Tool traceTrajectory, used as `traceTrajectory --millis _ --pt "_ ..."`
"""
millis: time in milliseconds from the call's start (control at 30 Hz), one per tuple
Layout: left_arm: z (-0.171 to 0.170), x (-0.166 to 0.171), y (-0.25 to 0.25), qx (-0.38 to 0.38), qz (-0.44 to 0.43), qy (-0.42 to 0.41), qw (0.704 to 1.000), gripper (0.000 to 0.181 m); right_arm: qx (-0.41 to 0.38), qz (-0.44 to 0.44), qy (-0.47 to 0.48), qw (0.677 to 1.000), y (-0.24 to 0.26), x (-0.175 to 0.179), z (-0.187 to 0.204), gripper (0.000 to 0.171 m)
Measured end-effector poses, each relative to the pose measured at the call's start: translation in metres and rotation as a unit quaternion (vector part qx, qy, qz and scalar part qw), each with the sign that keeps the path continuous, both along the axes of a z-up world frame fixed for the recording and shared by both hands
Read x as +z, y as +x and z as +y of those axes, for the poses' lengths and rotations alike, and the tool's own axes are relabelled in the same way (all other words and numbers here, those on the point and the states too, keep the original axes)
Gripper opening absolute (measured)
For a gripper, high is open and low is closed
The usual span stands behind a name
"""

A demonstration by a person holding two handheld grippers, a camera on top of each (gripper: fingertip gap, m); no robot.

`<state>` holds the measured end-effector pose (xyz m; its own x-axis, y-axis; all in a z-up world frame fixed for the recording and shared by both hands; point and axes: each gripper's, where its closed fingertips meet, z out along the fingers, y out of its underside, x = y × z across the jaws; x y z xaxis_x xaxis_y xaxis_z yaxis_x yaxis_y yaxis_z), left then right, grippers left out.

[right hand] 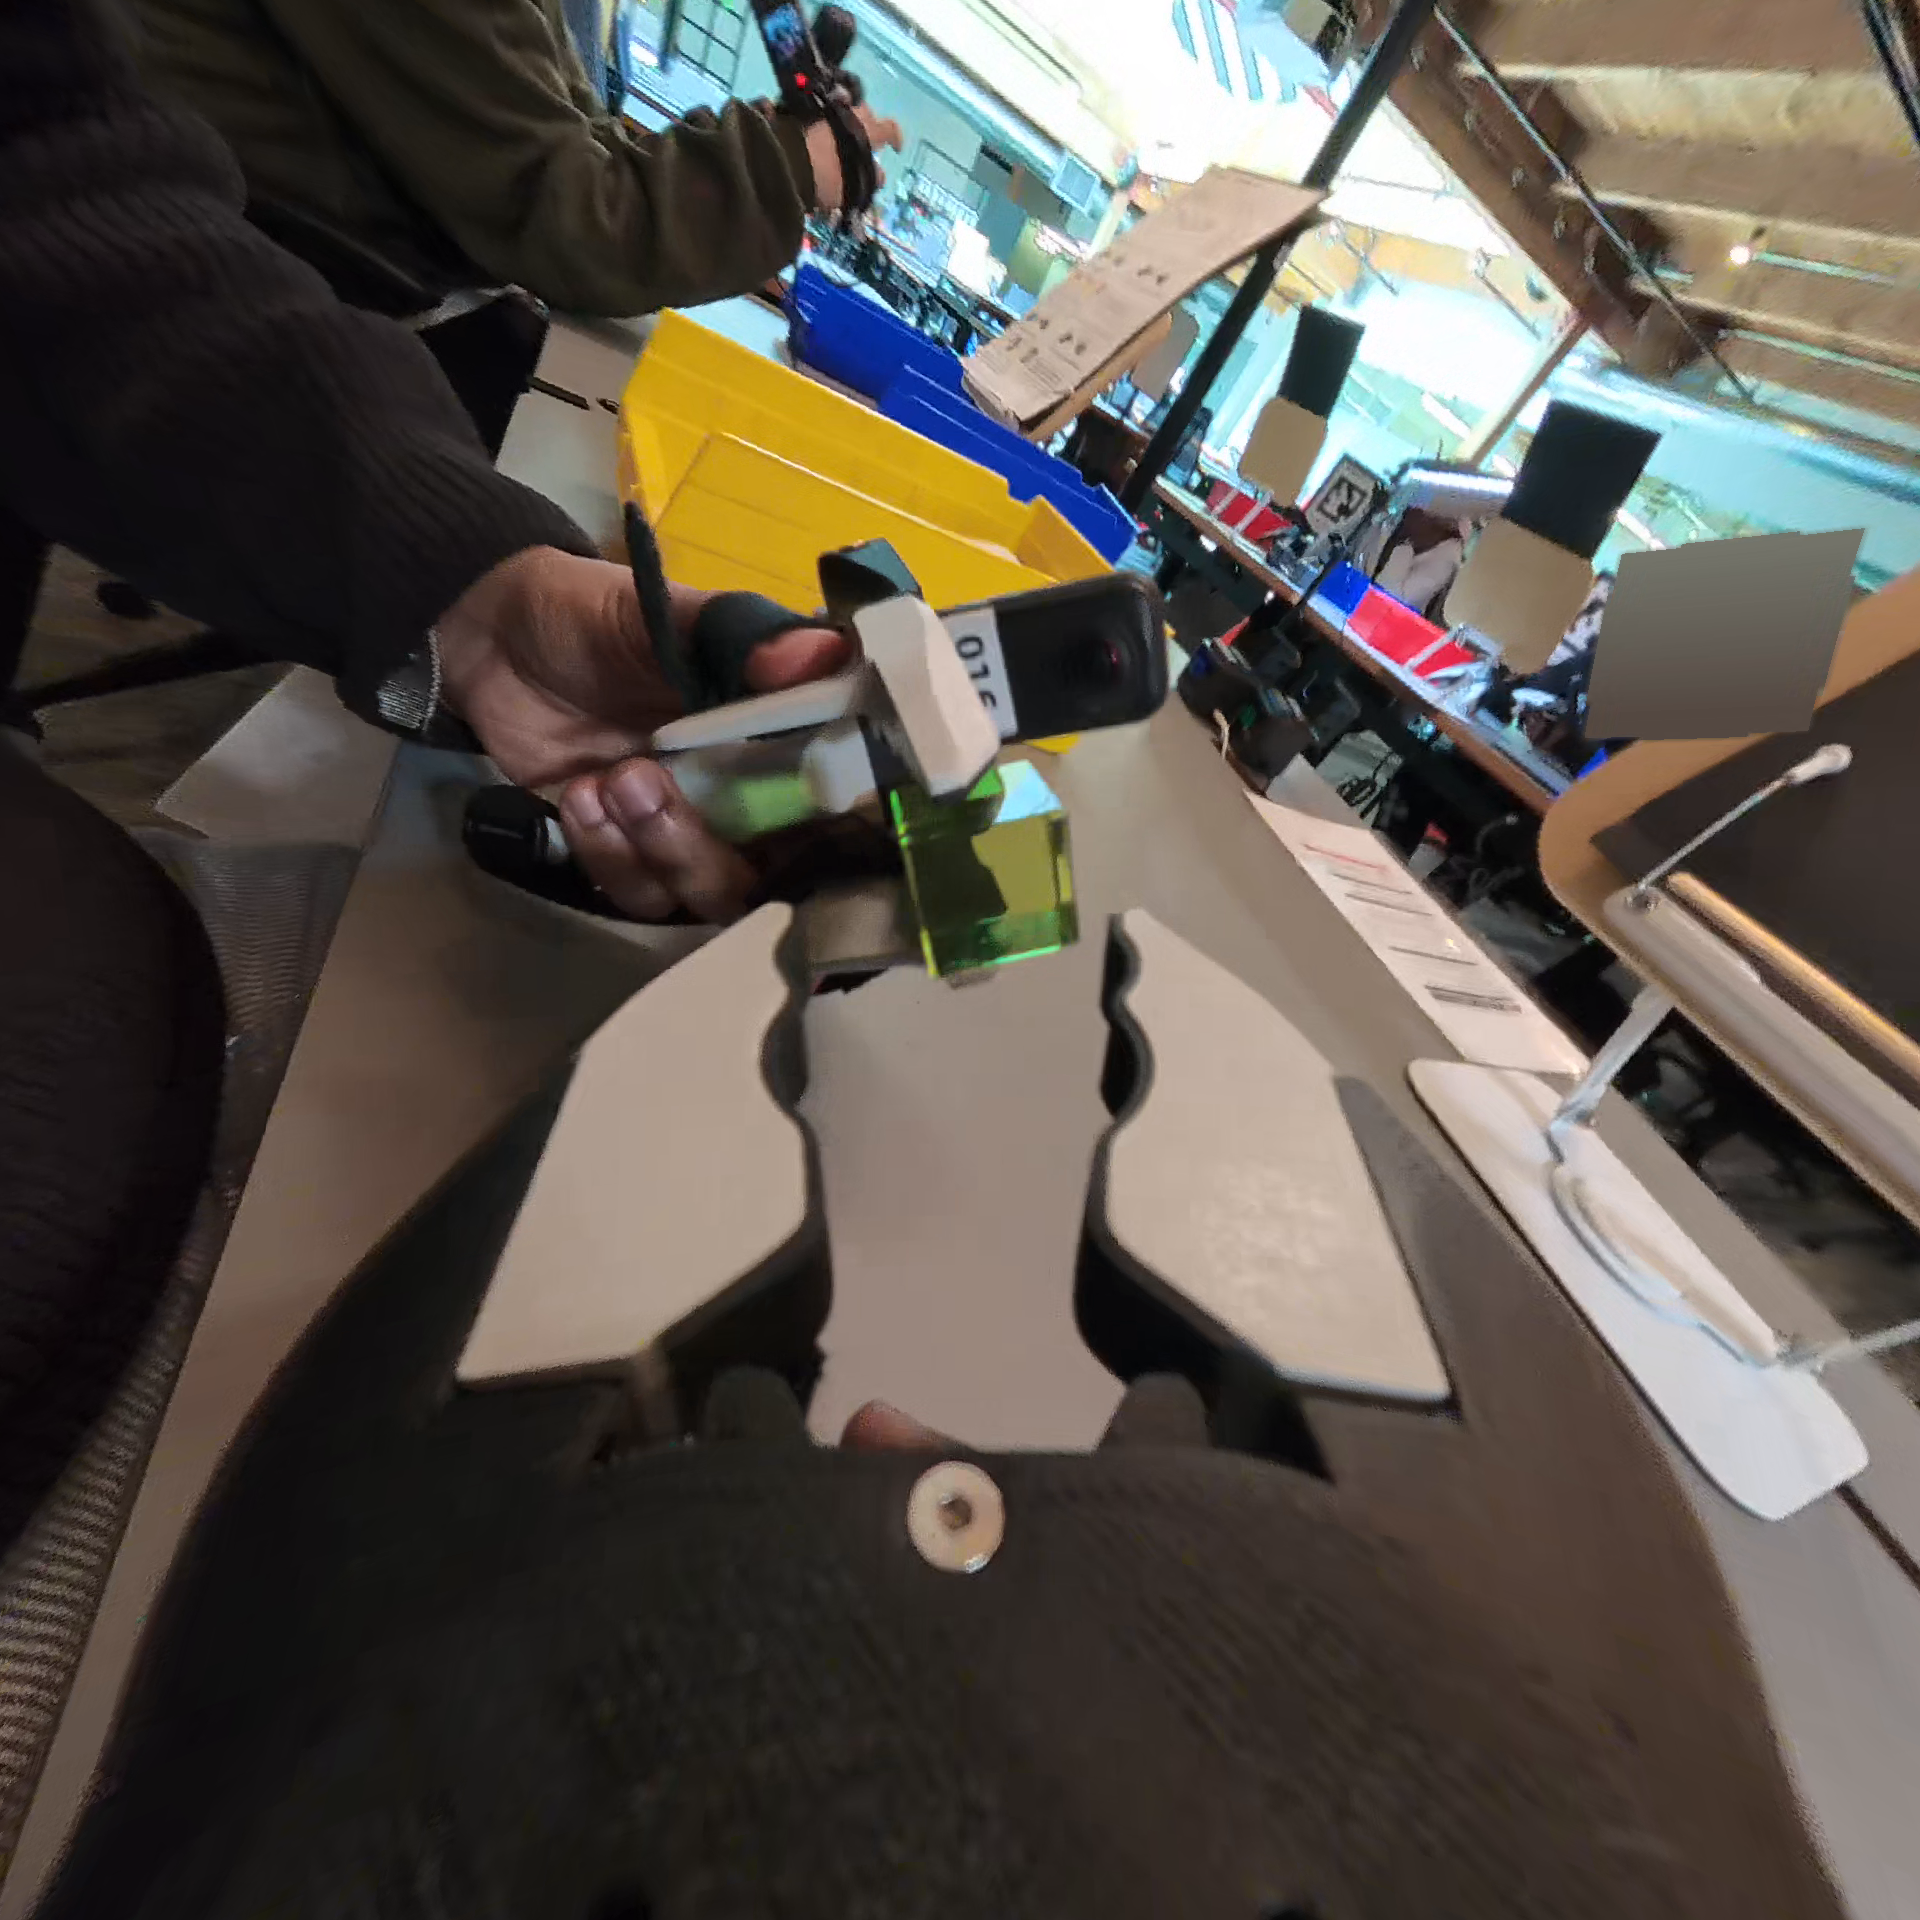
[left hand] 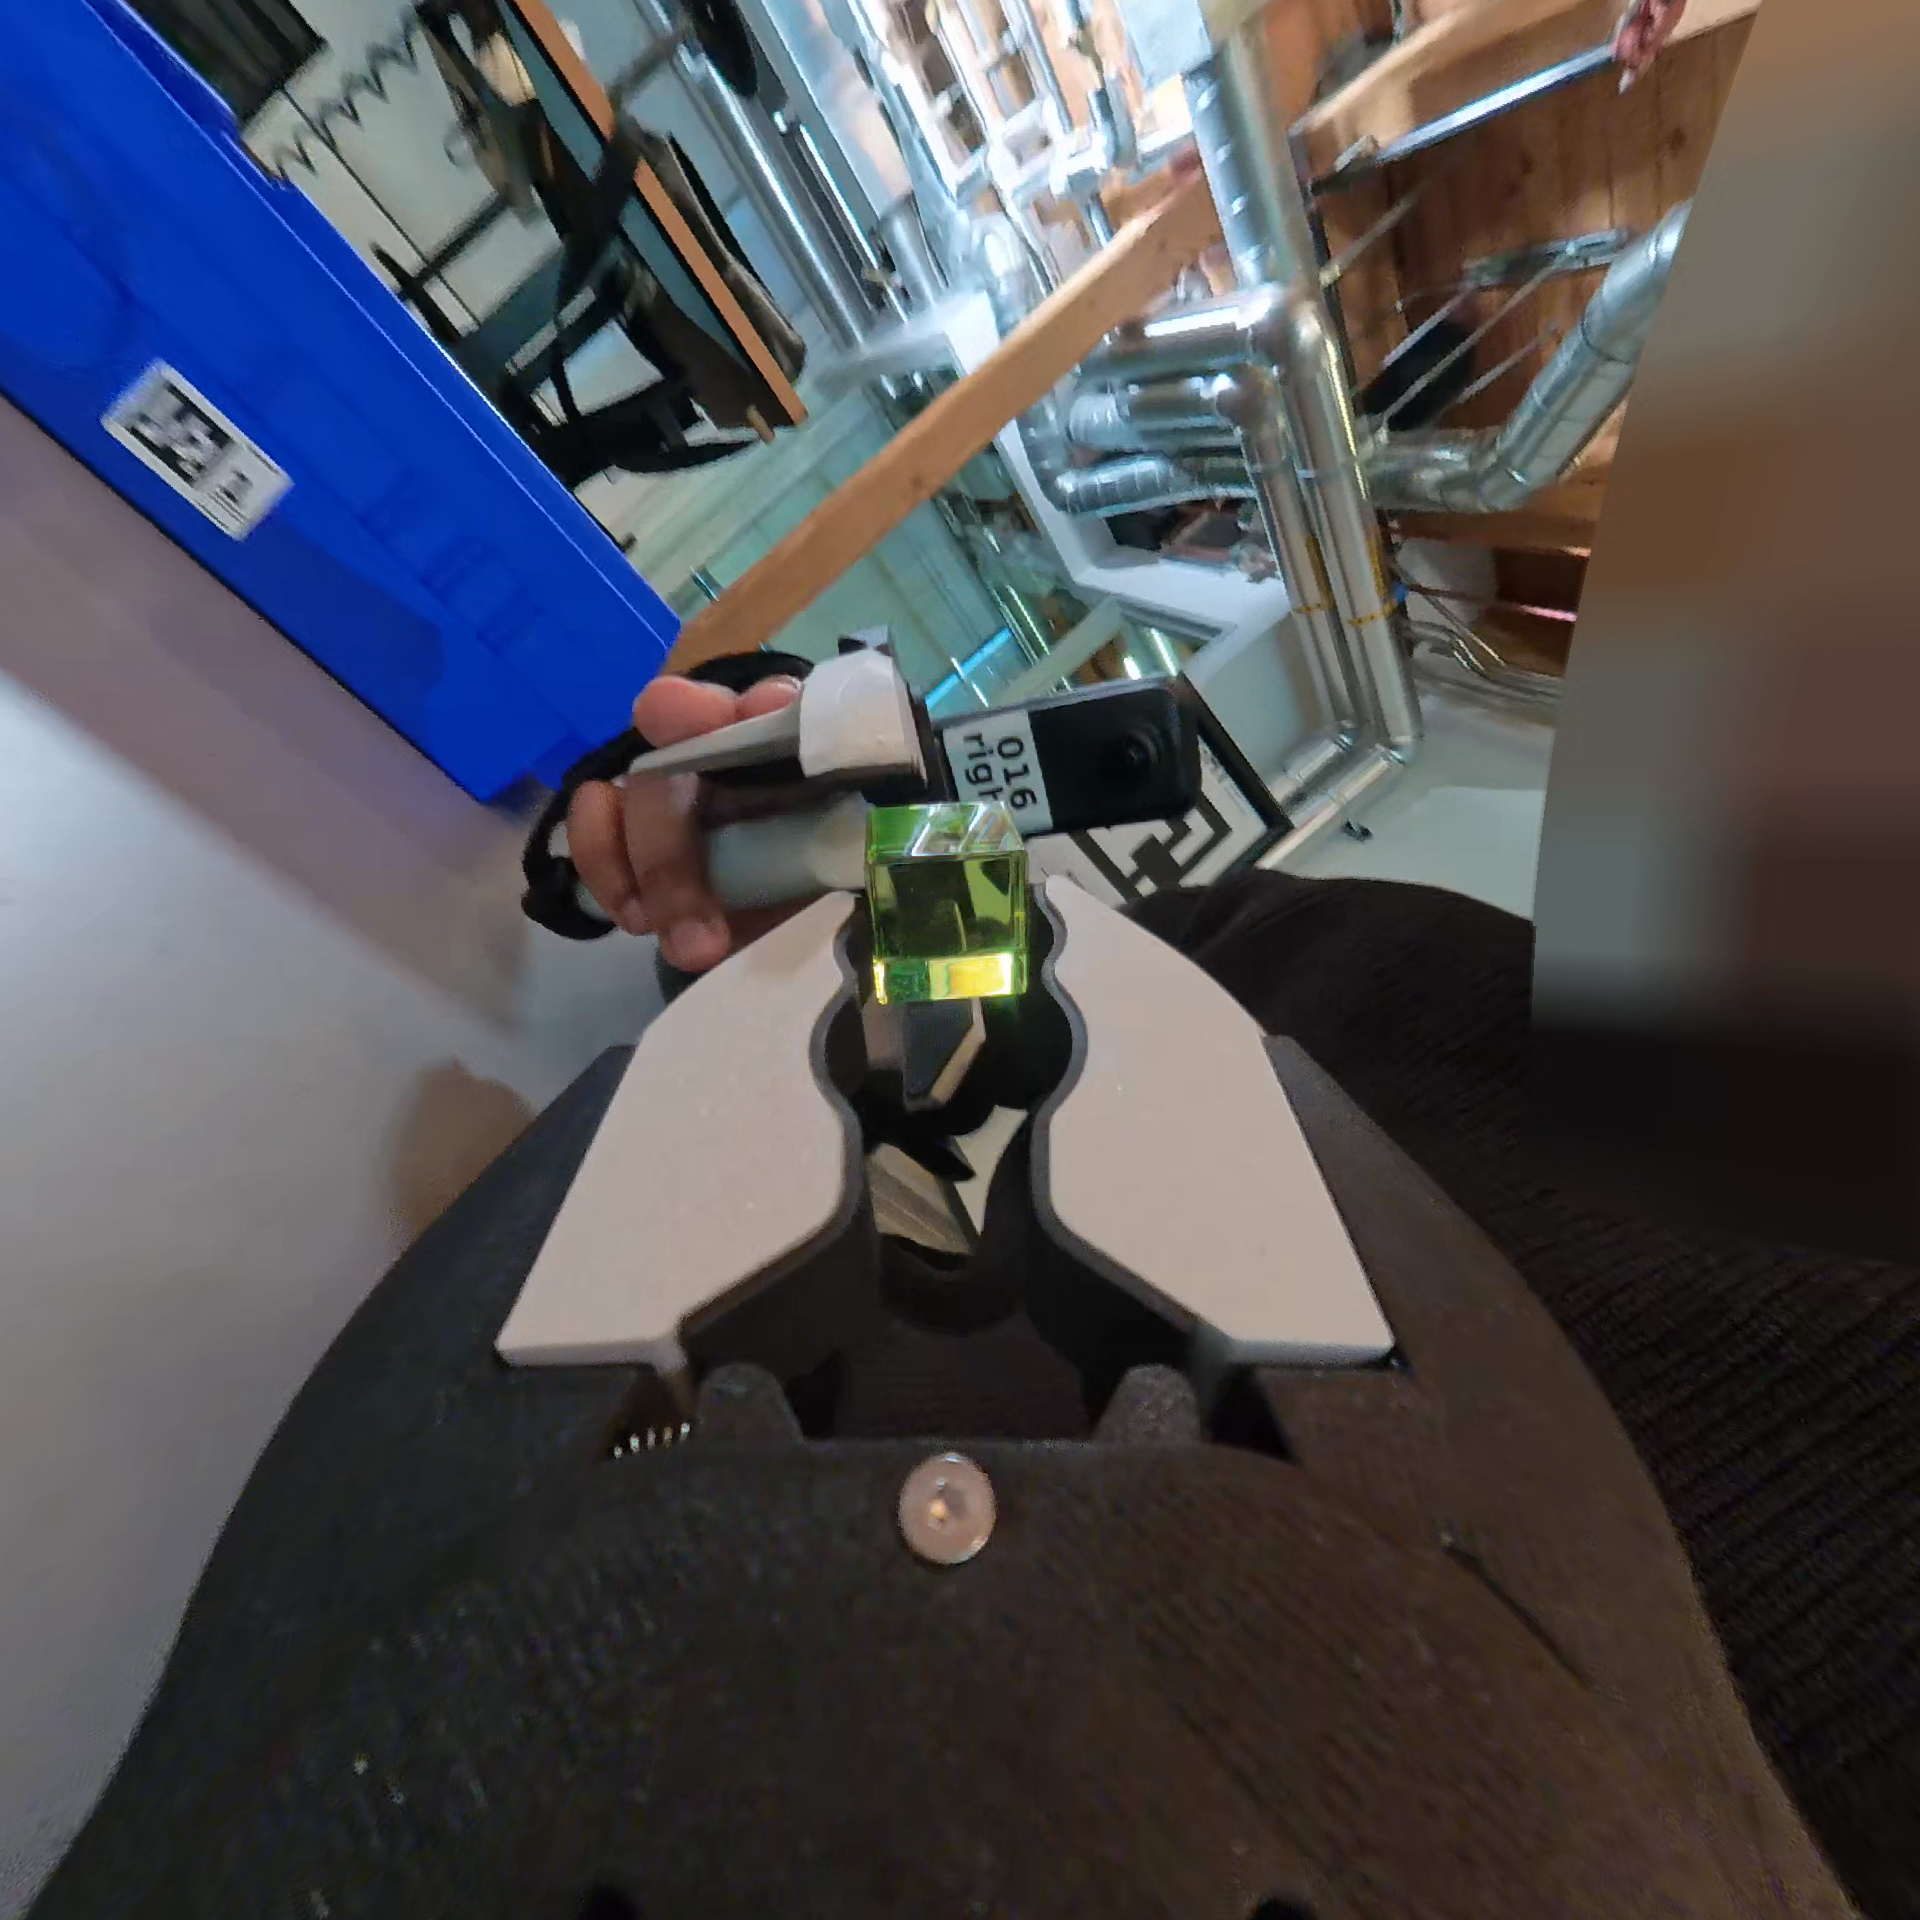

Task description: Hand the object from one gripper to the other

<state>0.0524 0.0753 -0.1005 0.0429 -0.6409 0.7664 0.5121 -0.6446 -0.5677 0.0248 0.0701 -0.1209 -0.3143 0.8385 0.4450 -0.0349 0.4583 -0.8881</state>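
Observation:
A clear green cube [left hand: 948, 904] sits pinched between the grey fingertips of my left gripper [left hand: 948, 920], which is shut on it and holds it in the air. The right gripper's white body and black camera [left hand: 1039, 753], held by a hand, lie just beyond the cube. In the right wrist view the cube [right hand: 987, 883] hangs between and slightly beyond the tips of my right gripper [right hand: 956, 930]. The right jaws stand wide apart, and neither finger touches the cube. The left gripper [right hand: 925, 686] and the hand holding it are behind the cube.
A blue bin [left hand: 312, 364] stands on the grey table to the left. A yellow bin [right hand: 790, 478] and blue bins [right hand: 935, 395] stand behind the hand. A paper sheet [right hand: 1392, 935] and a white stand base [right hand: 1621, 1247] lie on the right. Another person [right hand: 520, 156] works at the back. My left and right fingertips are right by each other.

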Motion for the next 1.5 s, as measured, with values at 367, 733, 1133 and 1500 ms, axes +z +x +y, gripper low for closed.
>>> traceTrajectory --millis 367,733,1133,1500 --pt "0.028 -0.040 -0.038 0.183 0.289 0.035 0.939 0.032 -0.060 -0.078 -0.145 0.985 -0.009 -0.009 0.019 0.061" --pt "0.028 -0.077 -0.040 0.196 0.688 0.147 0.684 0.031 -0.092 -0.234 -0.350 0.902 -0.005 -0.038 0.030 0.041" --pt "0.021 -0.077 -0.021 0.181 0.814 0.235 0.499 0.032 -0.088 -0.281 -0.350 0.889 -0.008 -0.054 0.014 0.029" --pt "0.033 -0.063 -0.029 0.257 0.688 0.183 0.653 0.095 -0.025 -0.212 -0.435 0.875 -0.002 -0.017 0.029 0.028"
